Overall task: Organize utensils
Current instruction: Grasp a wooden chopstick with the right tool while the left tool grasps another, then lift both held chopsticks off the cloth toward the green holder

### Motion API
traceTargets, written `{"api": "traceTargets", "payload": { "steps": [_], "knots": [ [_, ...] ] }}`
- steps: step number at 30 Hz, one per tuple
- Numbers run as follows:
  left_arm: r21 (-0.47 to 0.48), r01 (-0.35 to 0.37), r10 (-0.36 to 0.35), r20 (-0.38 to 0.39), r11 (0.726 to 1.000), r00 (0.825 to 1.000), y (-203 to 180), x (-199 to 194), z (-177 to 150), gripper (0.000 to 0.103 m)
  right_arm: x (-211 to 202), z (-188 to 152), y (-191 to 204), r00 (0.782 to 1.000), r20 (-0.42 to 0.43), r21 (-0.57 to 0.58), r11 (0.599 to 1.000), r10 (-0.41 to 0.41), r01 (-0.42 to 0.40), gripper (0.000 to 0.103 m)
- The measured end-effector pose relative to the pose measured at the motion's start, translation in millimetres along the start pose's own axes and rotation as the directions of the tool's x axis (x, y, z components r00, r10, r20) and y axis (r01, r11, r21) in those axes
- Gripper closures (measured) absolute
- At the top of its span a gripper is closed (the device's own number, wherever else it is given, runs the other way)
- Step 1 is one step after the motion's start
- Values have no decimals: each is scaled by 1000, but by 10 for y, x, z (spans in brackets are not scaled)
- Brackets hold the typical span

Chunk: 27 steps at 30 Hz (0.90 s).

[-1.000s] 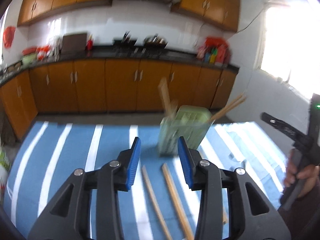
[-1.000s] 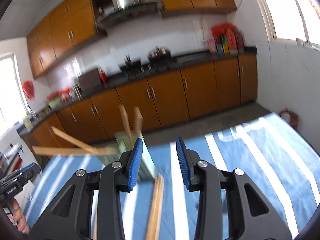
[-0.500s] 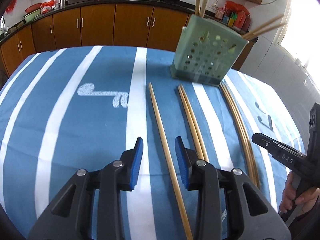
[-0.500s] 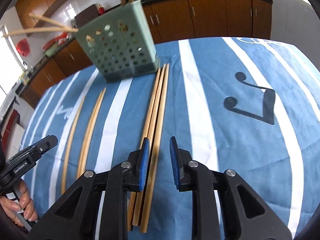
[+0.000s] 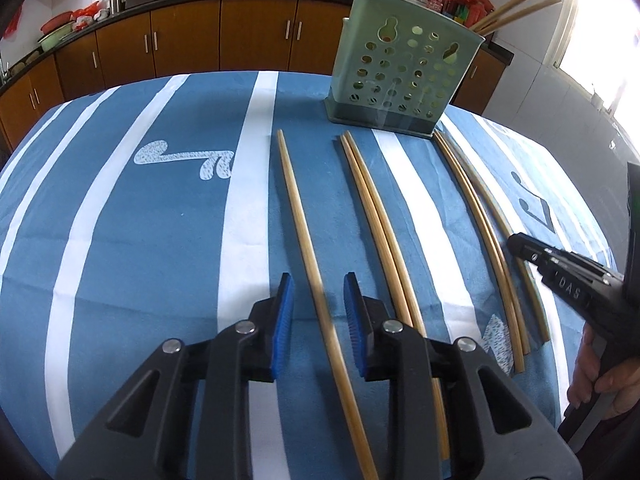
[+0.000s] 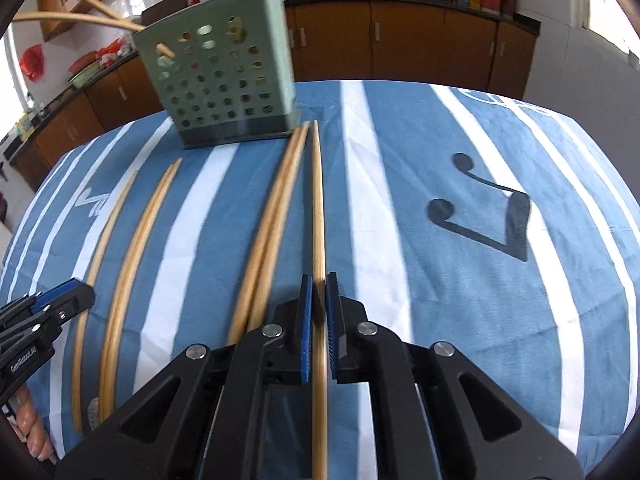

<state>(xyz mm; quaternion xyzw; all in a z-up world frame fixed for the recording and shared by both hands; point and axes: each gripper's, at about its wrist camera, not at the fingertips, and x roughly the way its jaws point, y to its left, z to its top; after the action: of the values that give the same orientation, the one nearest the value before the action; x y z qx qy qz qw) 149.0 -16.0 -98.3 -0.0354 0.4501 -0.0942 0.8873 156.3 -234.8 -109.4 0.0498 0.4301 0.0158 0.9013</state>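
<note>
Several long wooden chopsticks lie on a blue-and-white striped cloth in front of a green perforated holder (image 5: 402,76), seen also in the right wrist view (image 6: 224,76), with a few chopsticks standing in it. My left gripper (image 5: 319,286) is open, its jaws on either side of a single chopstick (image 5: 304,236). A pair of chopsticks (image 5: 376,224) lies to its right. My right gripper (image 6: 316,284) is shut on the rightmost chopstick (image 6: 318,208), beside two others (image 6: 276,216). The right gripper also shows in the left wrist view (image 5: 560,268).
The striped cloth (image 5: 152,220) covers the table. Music-note prints mark it (image 6: 480,216). Wooden kitchen cabinets (image 5: 256,36) and a counter with pans stand behind. A bright window (image 5: 600,32) is at the right.
Both grippers came down from facing the kitchen to the table. The left moved over the single chopstick. The right jaws closed on the rightmost chopstick.
</note>
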Motion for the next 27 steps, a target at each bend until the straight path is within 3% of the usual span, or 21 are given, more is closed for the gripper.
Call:
{"api": "traceTargets", "payload": {
  "steps": [3, 8, 13, 18, 27],
  "knots": [
    [23, -52, 52, 13, 998, 999, -28, 7, -11, 92, -6, 18, -132, 1000, 7, 50, 998, -26, 25, 96],
    [27, -104, 104, 23, 994, 994, 100, 59, 91, 95, -4, 42, -284, 999, 12, 79, 996, -45, 44, 96],
    [-16, -192, 192, 24, 981, 981, 503, 145, 312, 95, 32, 94, -358, 997, 22, 70, 995, -70, 69, 96],
    [-65, -155, 157, 35, 986, 987, 779, 147, 384, 94, 105, 189, -382, 995, 36, 55, 995, -89, 87, 95],
    [-82, -126, 131, 51, 989, 990, 816, 112, 343, 94, 103, 197, -406, 996, 40, 74, 995, -76, 72, 95]
  ]
}}
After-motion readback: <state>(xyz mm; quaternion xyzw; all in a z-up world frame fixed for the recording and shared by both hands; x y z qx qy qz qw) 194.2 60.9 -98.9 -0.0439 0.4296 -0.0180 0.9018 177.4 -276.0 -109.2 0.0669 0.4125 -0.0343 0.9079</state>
